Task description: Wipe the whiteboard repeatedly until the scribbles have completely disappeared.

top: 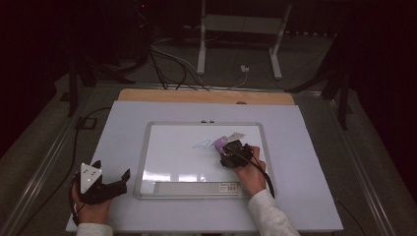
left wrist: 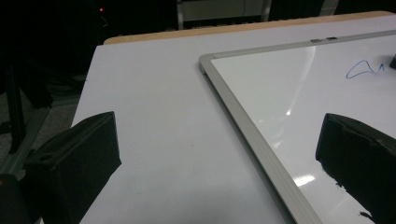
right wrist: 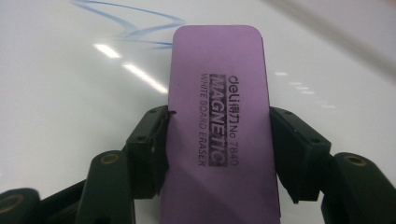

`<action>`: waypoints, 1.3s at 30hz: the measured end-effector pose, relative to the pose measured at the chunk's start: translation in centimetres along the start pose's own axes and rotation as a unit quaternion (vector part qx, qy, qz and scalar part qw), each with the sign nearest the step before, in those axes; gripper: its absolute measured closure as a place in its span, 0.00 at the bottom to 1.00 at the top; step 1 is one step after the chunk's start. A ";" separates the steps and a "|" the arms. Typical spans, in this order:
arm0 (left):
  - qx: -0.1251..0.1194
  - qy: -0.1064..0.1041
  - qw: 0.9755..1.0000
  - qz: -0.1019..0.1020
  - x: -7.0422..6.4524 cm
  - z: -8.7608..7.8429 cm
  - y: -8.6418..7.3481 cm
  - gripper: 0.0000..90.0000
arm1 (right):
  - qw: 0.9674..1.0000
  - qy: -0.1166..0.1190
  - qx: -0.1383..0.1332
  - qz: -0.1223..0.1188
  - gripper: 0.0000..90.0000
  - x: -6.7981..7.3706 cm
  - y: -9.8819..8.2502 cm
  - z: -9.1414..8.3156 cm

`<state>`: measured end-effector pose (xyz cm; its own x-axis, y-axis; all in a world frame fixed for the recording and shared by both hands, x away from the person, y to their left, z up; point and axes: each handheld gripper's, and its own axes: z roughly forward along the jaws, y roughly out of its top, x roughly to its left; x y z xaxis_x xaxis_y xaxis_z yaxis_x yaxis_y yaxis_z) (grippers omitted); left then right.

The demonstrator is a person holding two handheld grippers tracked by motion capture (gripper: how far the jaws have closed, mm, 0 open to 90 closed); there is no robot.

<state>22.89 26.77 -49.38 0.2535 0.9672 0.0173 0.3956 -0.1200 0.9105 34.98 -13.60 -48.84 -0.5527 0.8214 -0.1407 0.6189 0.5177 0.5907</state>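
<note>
Purple eraser (right wrist: 219,121) clamped by right gripper (top: 229,149), flat on whiteboard (top: 177,157) beside blue scribble (top: 201,144) | whiteboard lies on white table (top: 123,123), wooden edge behind | left gripper (top: 110,178) left of whiteboard, jaws apart, empty | dark room, cables on floor

Lighting: dim room, dark surroundings; overhead glare streaks on whiteboard (top: 177,162) beside the right tool (top: 231,147); soft focus throughout.

One eraser (right wrist: 219,126), one whiteboard (top: 162,129)
</note>
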 end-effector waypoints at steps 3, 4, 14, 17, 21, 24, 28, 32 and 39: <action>0.000 0.000 1.000 0.001 0.0 0.0 0.0 0.01 | 0.999 0.030 0.000 -0.013 0.46 0.6 -0.1 -0.3; 0.000 0.000 1.000 0.001 0.0 0.0 0.0 0.01 | 0.999 0.030 0.000 -0.015 0.46 0.7 -0.2 -0.3; -0.001 -0.002 1.000 0.000 -0.1 0.1 0.1 0.01 | 1.000 -0.009 0.007 0.011 0.46 -0.8 -0.4 -0.2; -0.002 -0.005 1.000 0.003 -0.4 0.1 0.2 0.01 | 1.000 0.024 0.001 -0.004 0.46 0.4 -0.1 -0.2; -0.002 -0.007 1.000 0.004 -0.4 0.2 0.2 0.01 | 0.998 0.050 -0.003 -0.029 0.46 1.7 0.4 0.0; -0.003 -0.005 1.000 0.000 -0.2 0.1 0.2 0.01 | 0.999 0.026 -0.001 -0.023 0.46 1.3 0.7 0.2; -0.004 -0.004 1.000 -0.001 -0.2 0.0 0.1 0.01 | 1.000 -0.018 0.008 0.009 0.46 -0.3 1.3 1.0; -0.001 -0.006 1.000 0.003 -0.3 0.2 0.2 0.01 | 0.999 -0.028 0.012 -0.014 0.46 0.7 1.9 1.1; -0.004 -0.004 1.000 -0.001 -0.1 0.0 0.1 0.01 | 1.000 0.002 0.009 -0.020 0.46 1.2 2.1 1.2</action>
<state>22.90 26.64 -49.27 0.2602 0.9655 0.0127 0.3887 -0.1168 0.9139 36.33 -11.22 -48.72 -0.5797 0.7987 -0.1617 0.6059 0.5551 0.5698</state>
